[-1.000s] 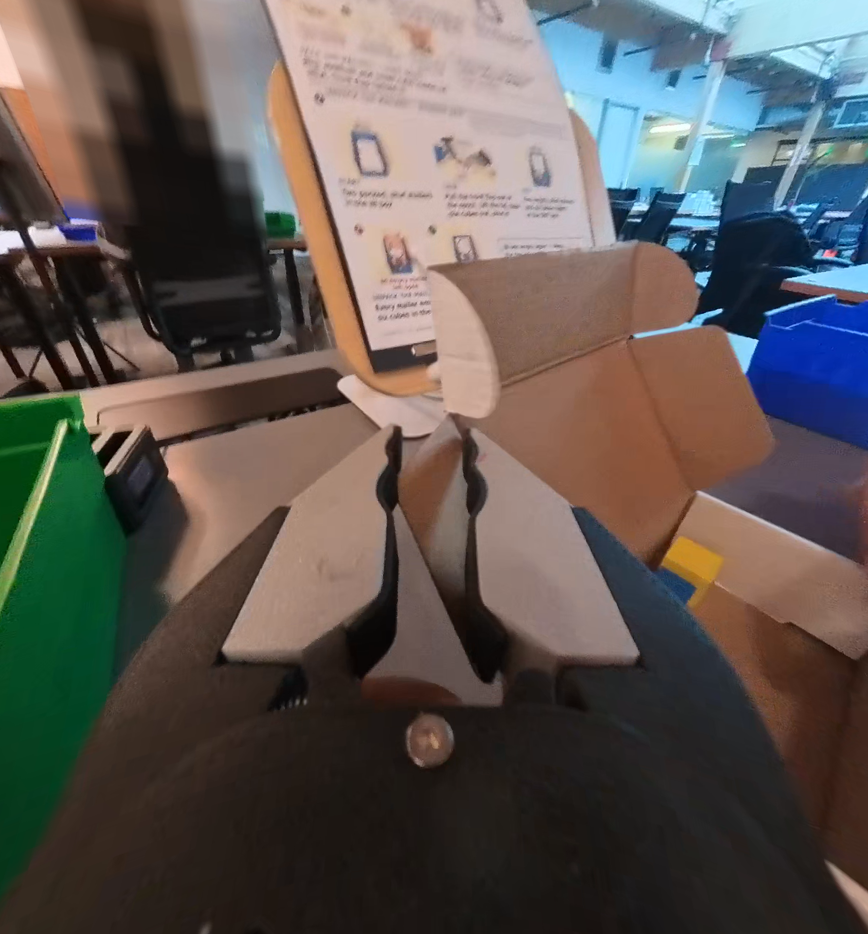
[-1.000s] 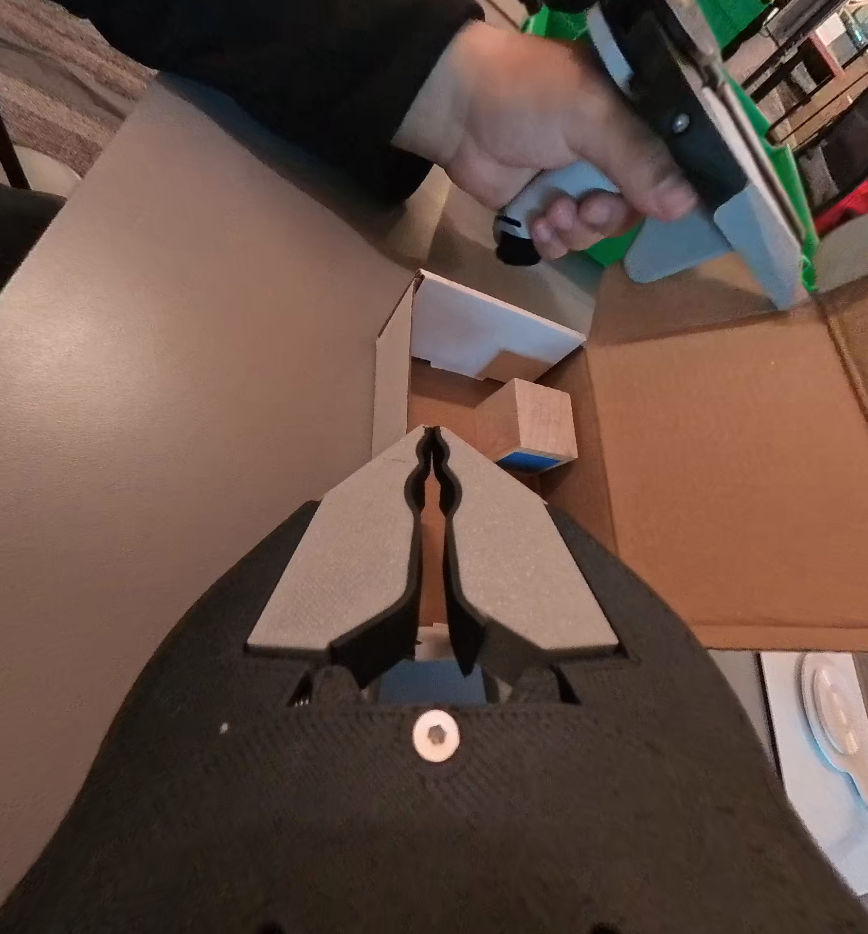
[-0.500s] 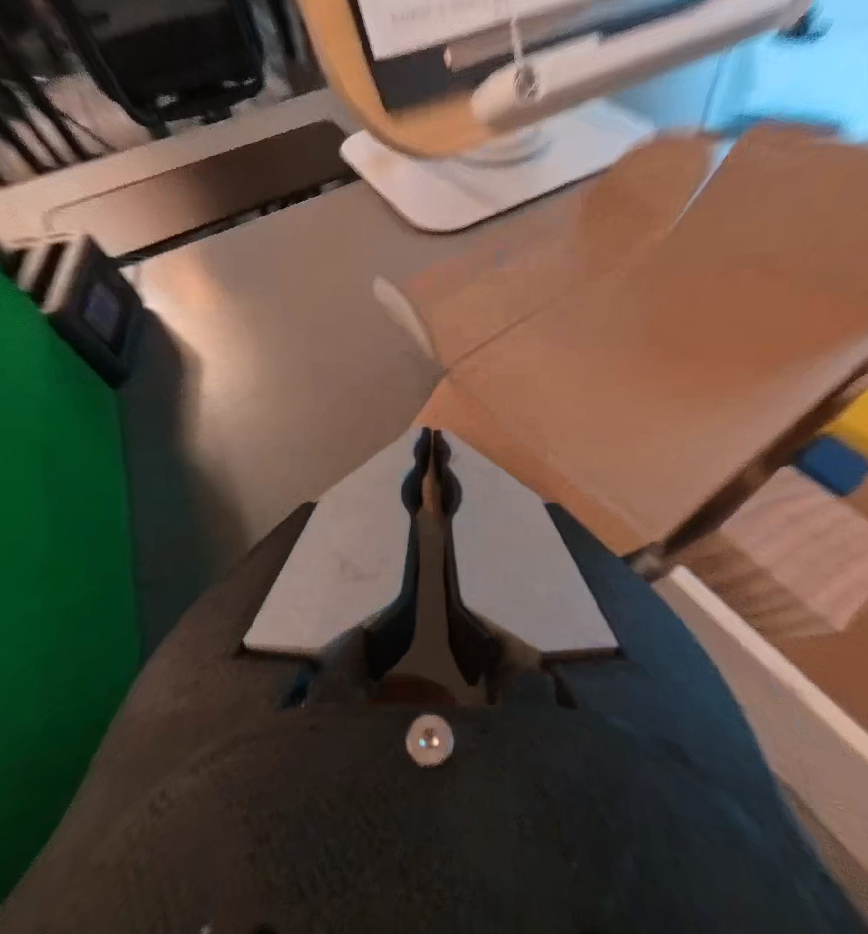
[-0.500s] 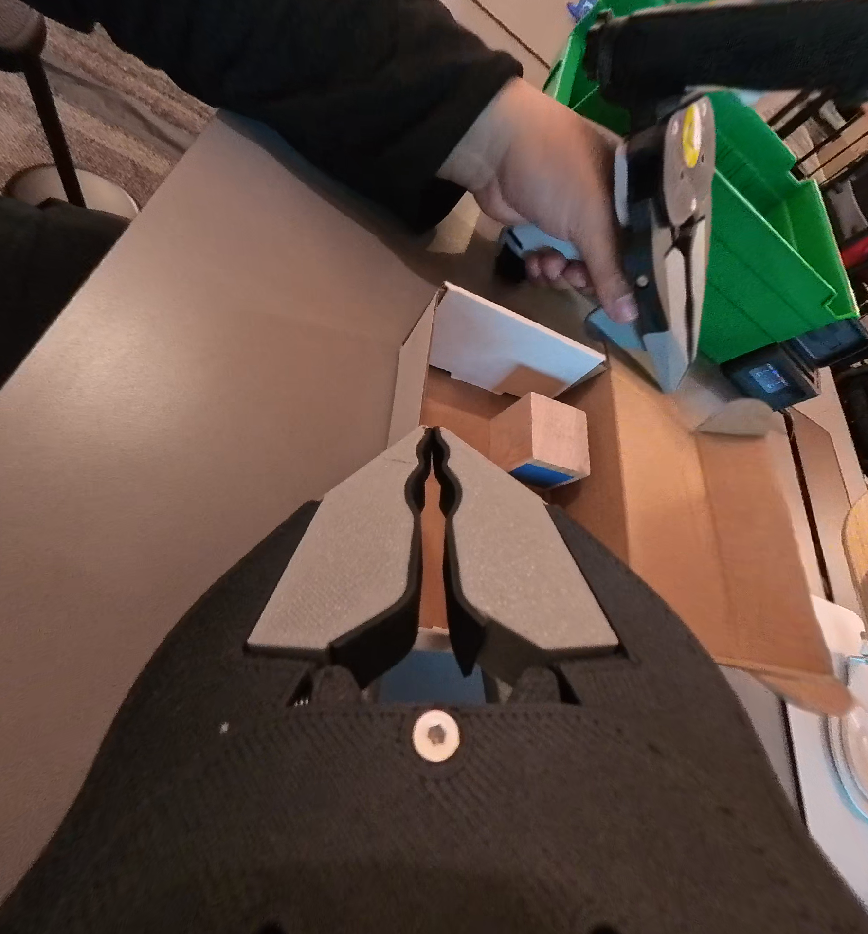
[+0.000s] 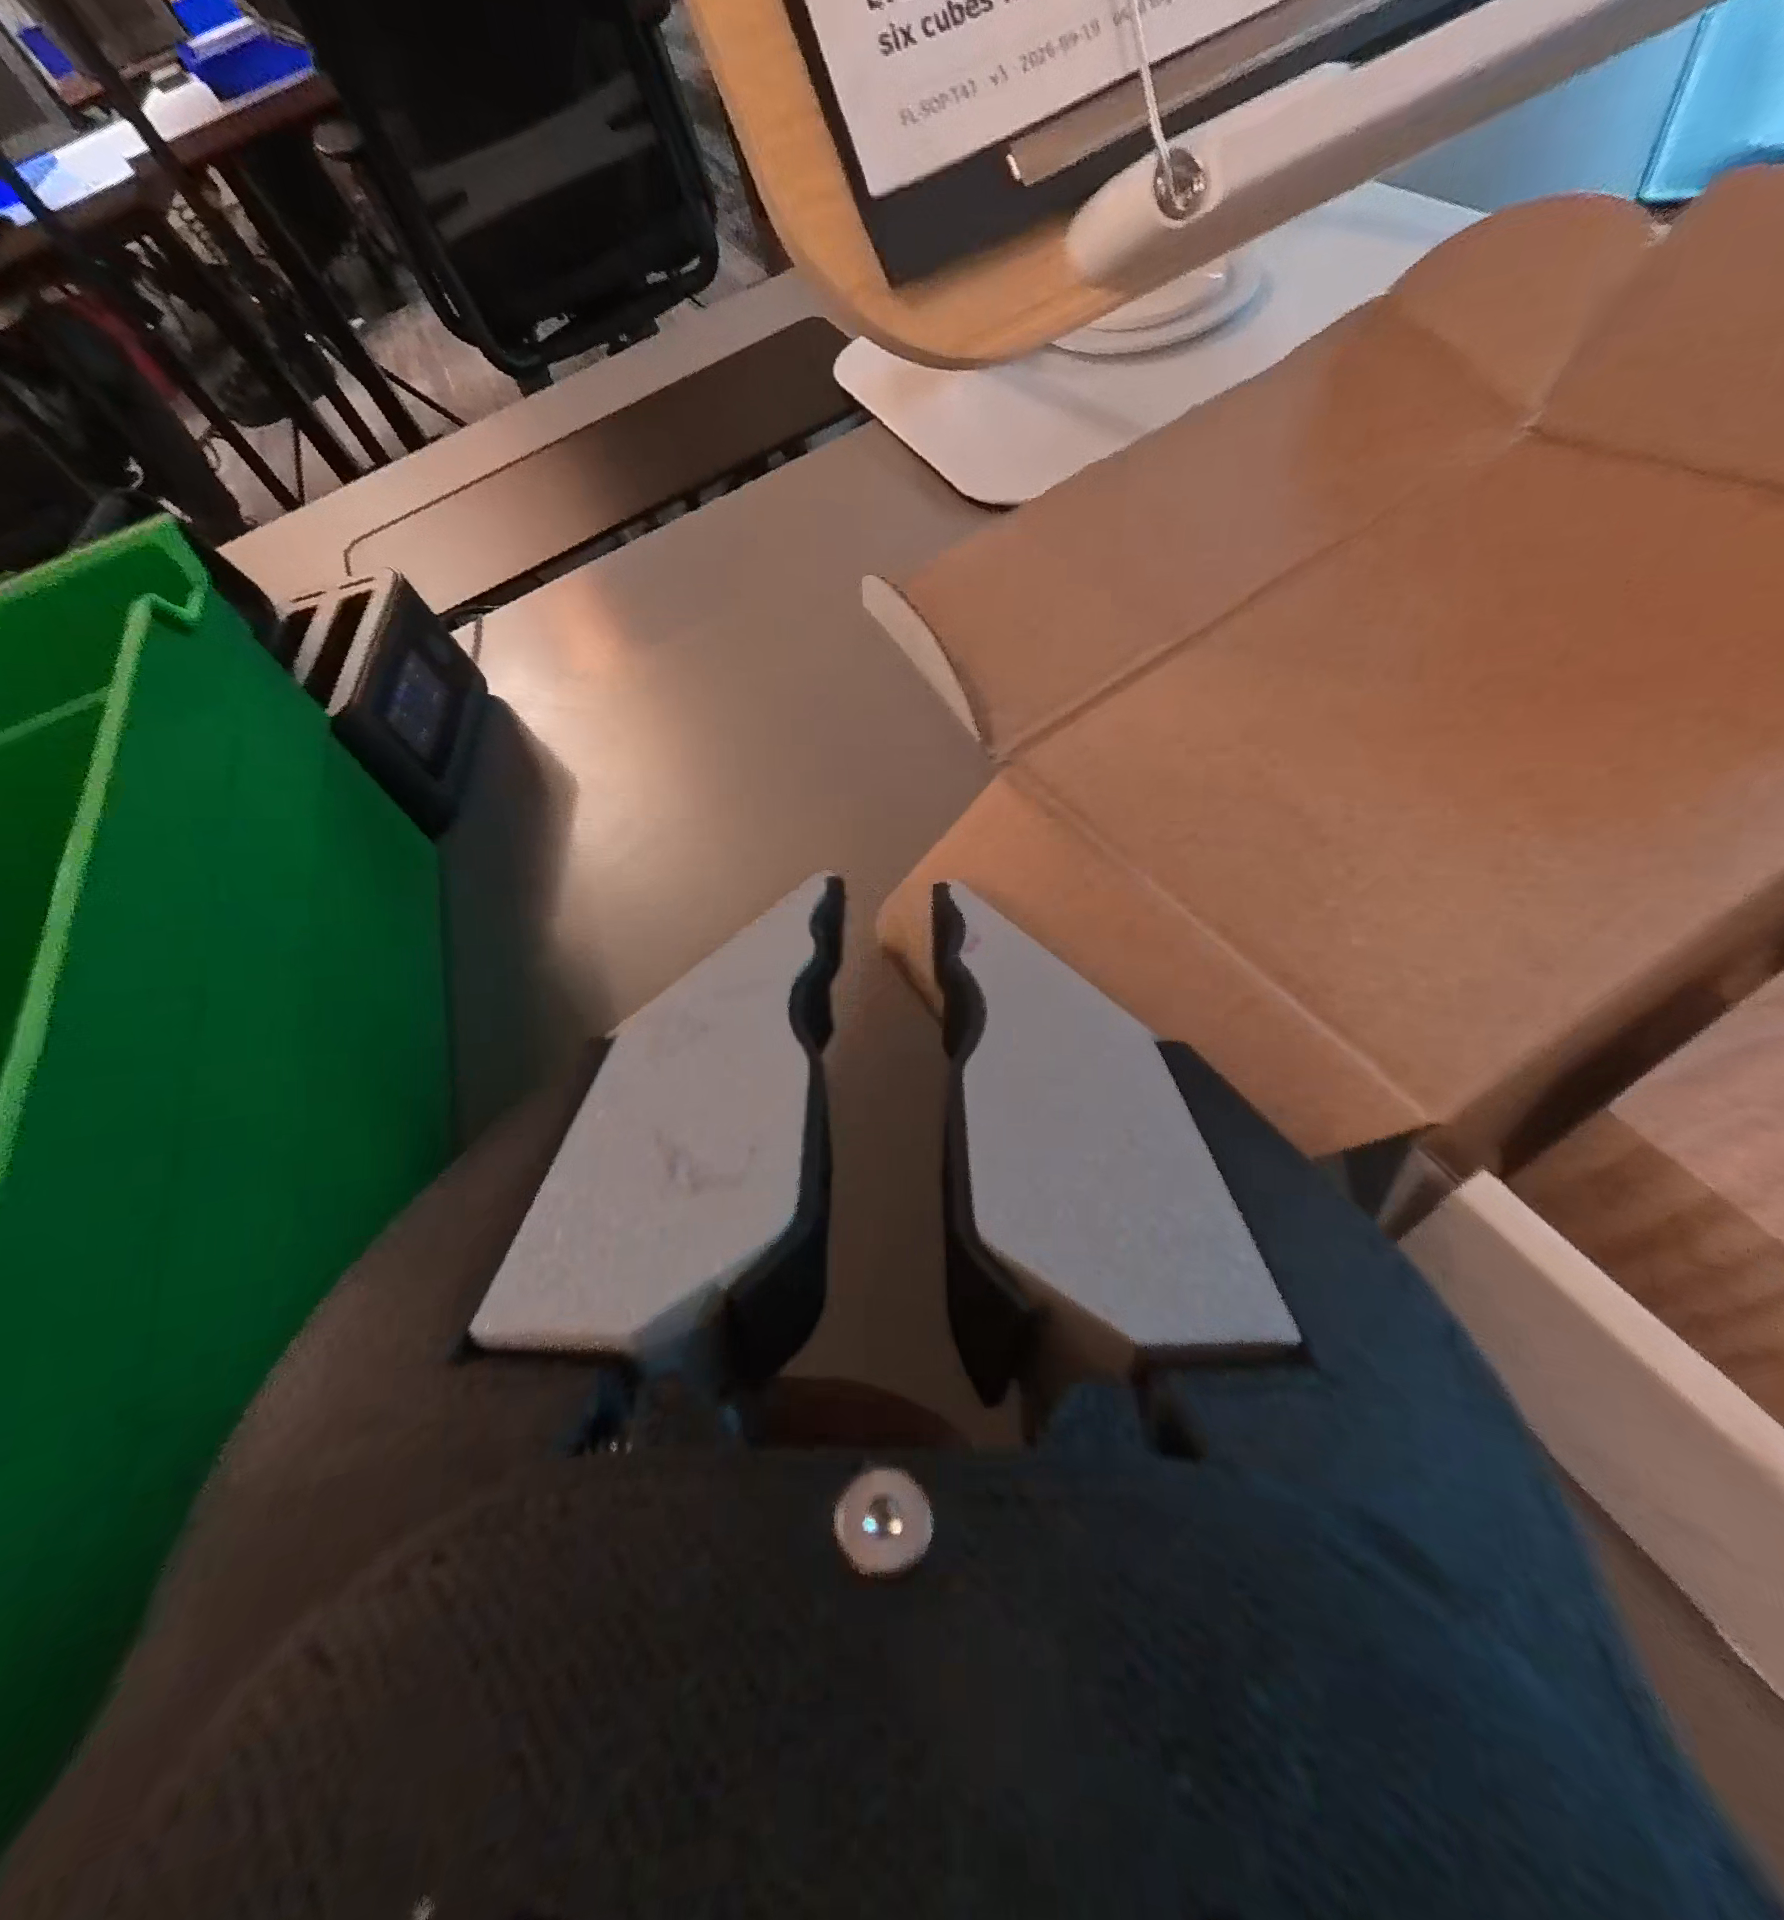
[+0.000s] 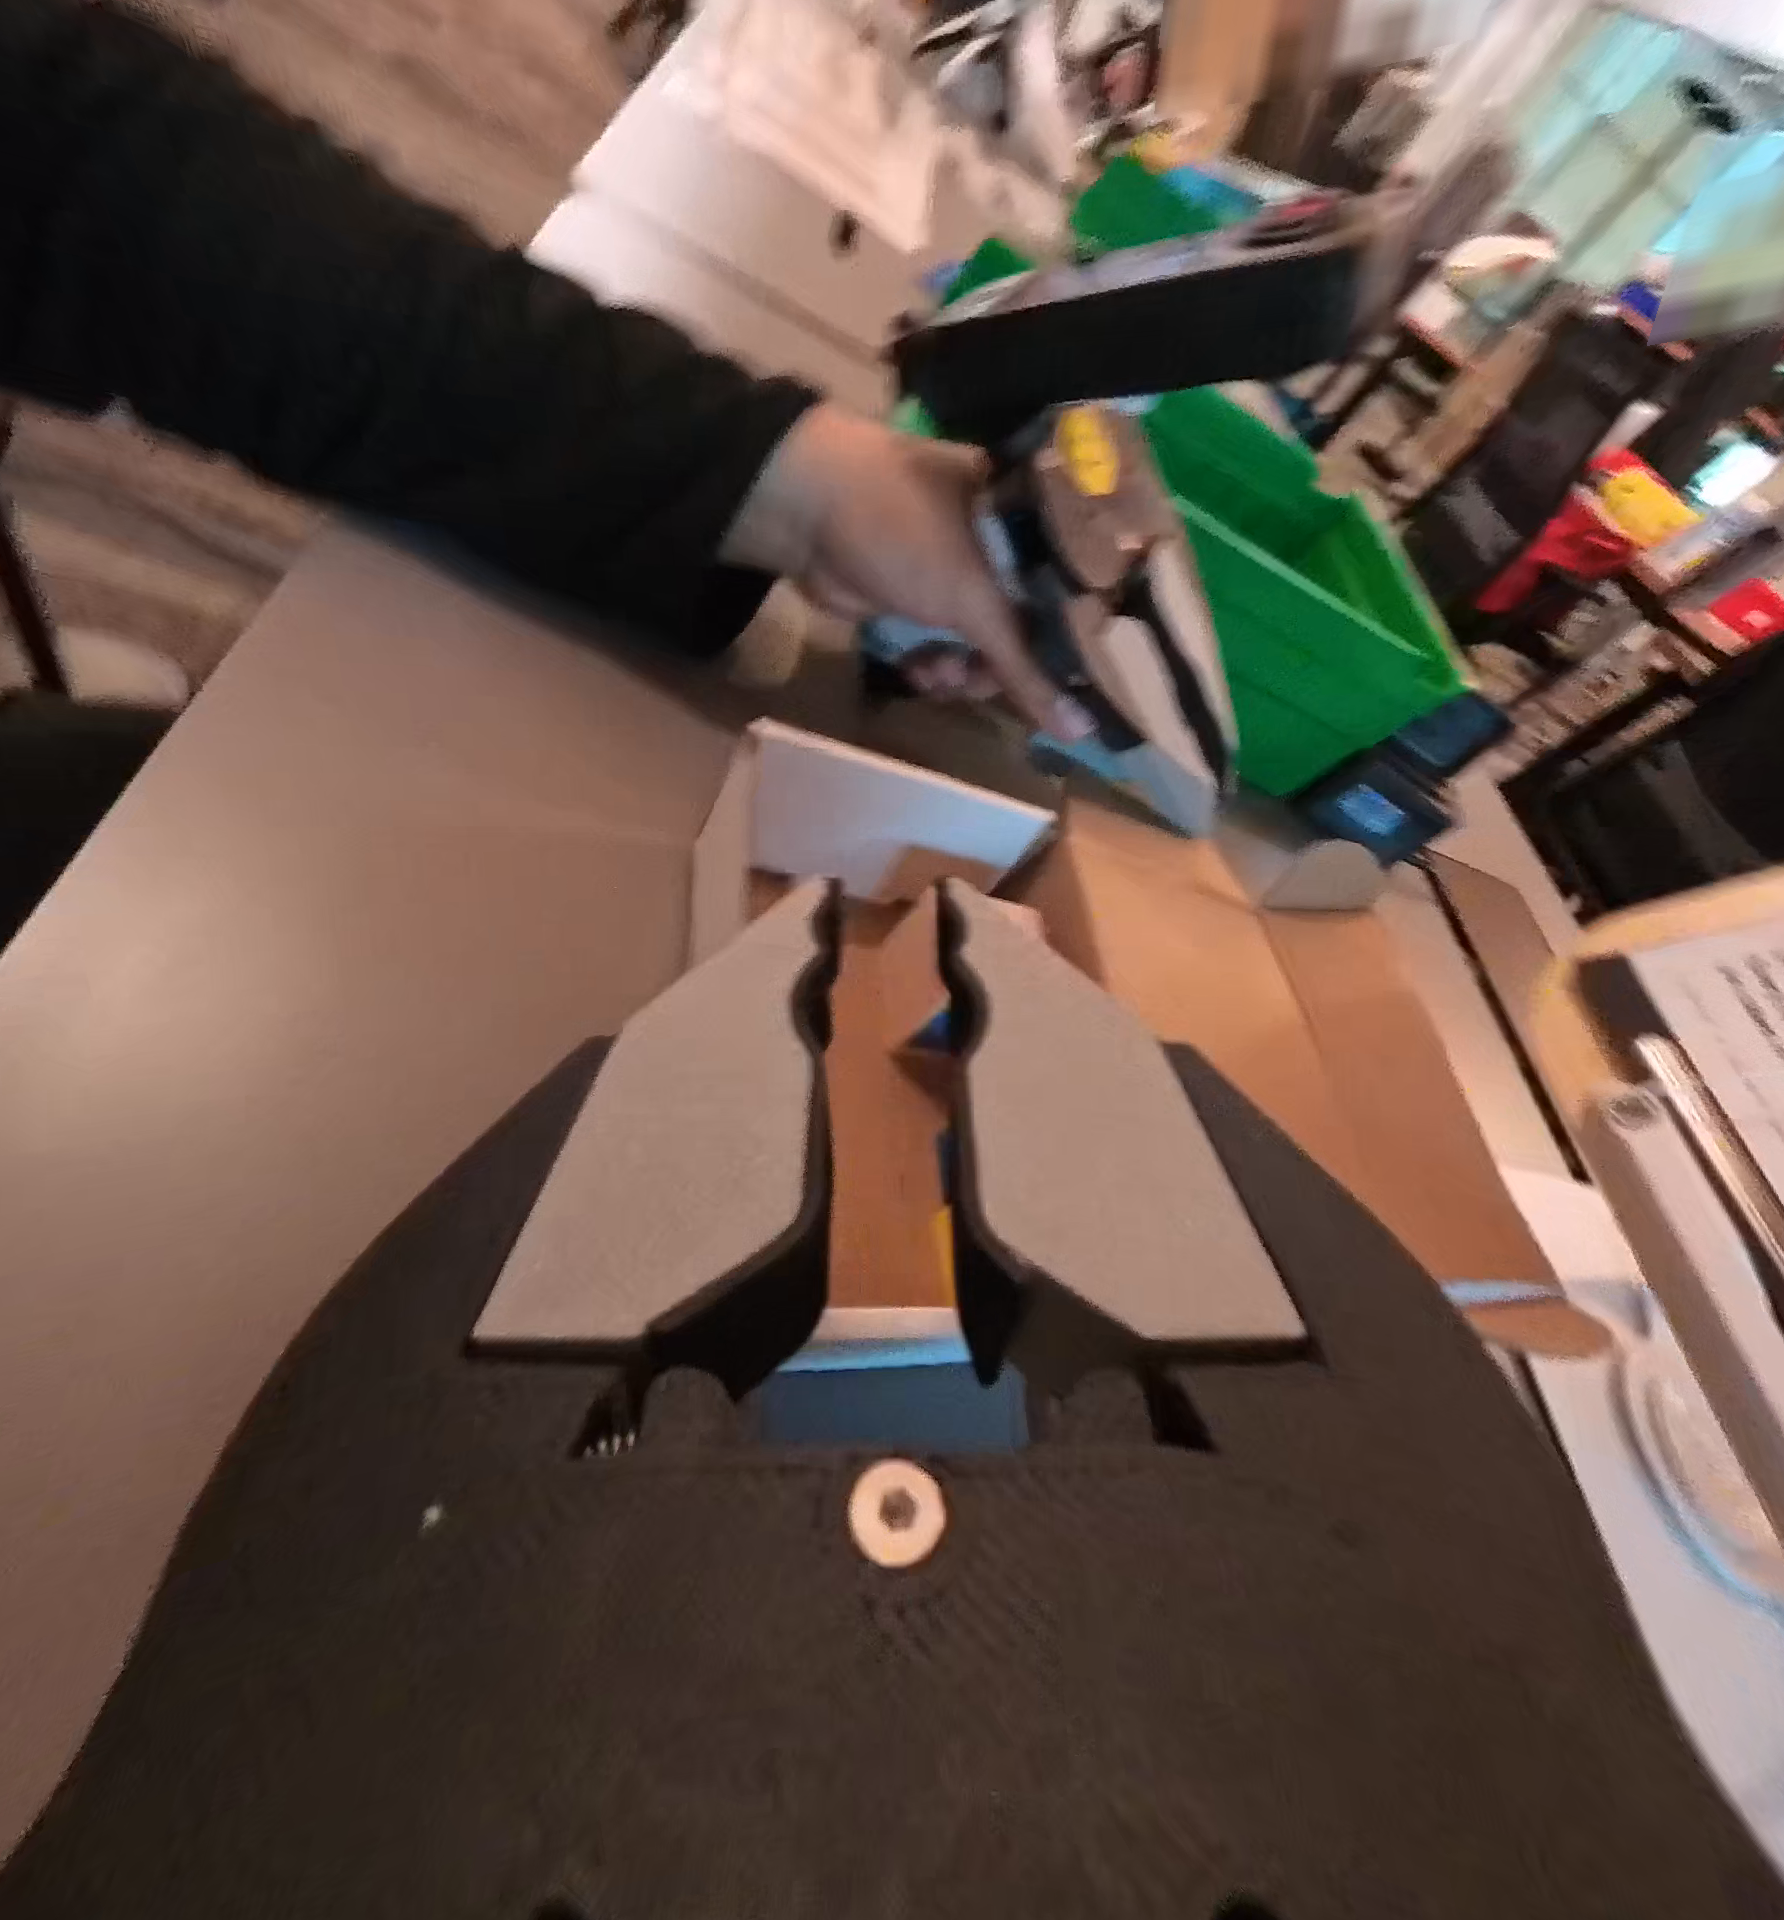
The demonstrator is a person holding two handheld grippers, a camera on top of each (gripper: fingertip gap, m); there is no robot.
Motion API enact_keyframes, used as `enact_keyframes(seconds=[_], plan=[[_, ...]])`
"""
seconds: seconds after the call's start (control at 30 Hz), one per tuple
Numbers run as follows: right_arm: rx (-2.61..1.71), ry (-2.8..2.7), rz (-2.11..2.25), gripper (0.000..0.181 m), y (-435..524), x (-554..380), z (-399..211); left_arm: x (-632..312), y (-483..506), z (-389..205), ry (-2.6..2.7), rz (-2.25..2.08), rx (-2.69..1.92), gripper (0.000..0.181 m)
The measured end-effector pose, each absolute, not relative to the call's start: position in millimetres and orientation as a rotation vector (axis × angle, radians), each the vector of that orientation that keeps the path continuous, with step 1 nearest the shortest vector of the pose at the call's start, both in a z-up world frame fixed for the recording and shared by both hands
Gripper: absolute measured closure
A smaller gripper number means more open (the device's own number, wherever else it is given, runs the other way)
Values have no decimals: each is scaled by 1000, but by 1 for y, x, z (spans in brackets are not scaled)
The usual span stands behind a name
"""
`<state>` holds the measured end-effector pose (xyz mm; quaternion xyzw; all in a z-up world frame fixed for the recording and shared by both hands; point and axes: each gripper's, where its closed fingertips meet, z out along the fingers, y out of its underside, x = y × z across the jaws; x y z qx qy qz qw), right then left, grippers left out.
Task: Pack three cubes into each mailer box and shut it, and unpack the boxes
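The mailer box, brown inside and white outside, lies open on the grey table. Its lid (image 5: pixel 1387 748) is folded back and tilted low over the table; its white wall (image 5: pixel 1615 1382) is at the right. My left gripper (image 5: pixel 883 904) is open, with the lid's near corner showing in the gap between its tips. It also shows in the right wrist view (image 6: pixel 1168 717), held by a hand (image 6: pixel 867 540) at the box's far end. My right gripper (image 6: pixel 886 904) is open and empty above the box floor (image 6: pixel 1179 997). A blue cube face (image 6: pixel 932 1034) peeks between its fingers, mostly hidden.
A green bin (image 5: pixel 140 935) stands close on the left, with a small black device with a screen (image 5: pixel 410 707) beside it. A sign on a wooden stand with a white base (image 5: pixel 1023 416) is behind the lid. The green bin (image 6: pixel 1303 623) lies beyond the box. The left tips stand about 25 centimetres off the white base (image 5: pixel 1023 416).
My left gripper swung the lid down and back, then opened off it. My right gripper opened from nearly shut and tilted up along the box.
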<state>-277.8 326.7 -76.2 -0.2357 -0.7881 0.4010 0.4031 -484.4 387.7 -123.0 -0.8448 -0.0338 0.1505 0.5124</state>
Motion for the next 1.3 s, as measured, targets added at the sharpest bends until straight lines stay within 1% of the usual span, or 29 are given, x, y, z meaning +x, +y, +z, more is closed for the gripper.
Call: enact_keyframes(seconds=[0.03, 0.1, 0.2, 0.27, 0.33, 0.47, 0.53, 0.57, 0.6, 0.63, 0.7, 0.73, 0.8, 0.87, 0.9, 0.93, 0.97, 1.0, 1.07, 1.17, 1.2, 1.27, 1.3], plan=[[-658, -1927, 1041, 161, 336, -281, -66, -486, 387, -121, -89, 378, -2025, 160], [-795, -1809, 1085, 157, 360, -286, -49, -488, 384, -114, -95, 396, -2008, 150], [-1044, -1639, 1178, 150, 400, -291, -37, -487, 382, -98, -115, 354, -1943, 140], [-1247, -1579, 1177, 145, 426, -294, -50, -483, 381, -86, -114, 299, -1883, 136], [-1425, -1550, 1079, 146, 452, -297, -71, -472, 382, -66, -110, 180, -1776, 129], [-1546, -1588, 976, 148, 465, -294, -94, -461, 373, -24, -138, -39, -1545, 130], [-1572, -1609, 995, 144, 460, -294, -97, -456, 368, -13, -112, -103, -1486, 140], [-1577, -1628, 1011, 146, 456, -294, -98, -449, 366, -10, -73, -141, -1473, 146], [-1575, -1654, 1026, 151, 452, -293, -100, -436, 365, -9, -6, -197, -1475, 149], [-1570, -1673, 1032, 154, 449, -293, -101, -414, 364, -12, 106, -285, -1500, 151], [-1564, -1679, 1019, 154, 449, -294, -102, -376, 361, -31, 308, -394, -1608, 137], [-1560, -1679, 1013, 154, 449, -294, -102, -367, 363, -41, 356, -358, -1653, 130], [-1561, -1664, 1022, 150, 450, -295, -101, -350, 364, -64, 480, -294, -1742, 130], [-1583, -1632, 1046, 131, 451, -296, -99, -332, 362, -85, 604, -275, -1823, 122], [-1601, -1616, 1062, 125, 451, -296, -99, -324, 359, -91, 654, -283, -1847, 124], [-1624, -1607, 1095, 120, 449, -296, -99, -316, 354, -90, 686, -322, -1841, 131], [-1651, -1608, 1144, 115, 446, -296, -99, -311, 351, -91, 708, -343, -1842, 124], [-1677, -1618, 1189, 110, 442, -296, -100, -311, 350, -93, 723, -338, -1847, 124], [-1721, -1634, 1202, 97, 443, -295, -105, -315, 350, -94, 713, -322, -1856, 123], [-1711, -1602, 1193, 97, 452, -295, -100, -323, 351, -98, 698, -290, -1892, 124], [-1688, -1582, 1210, 101, 453, -295, -95, -327, 351, -98, 689, -264, -1901, 126], [-1638, -1536, 1260, 109, 456, -295, -81, -339, 354, -97, 647, -191, -1923, 140], [-1624, -1515, 1281, 110, 457, -295, -77, -342, 355, -97, 631, -178, -1942, 141]])
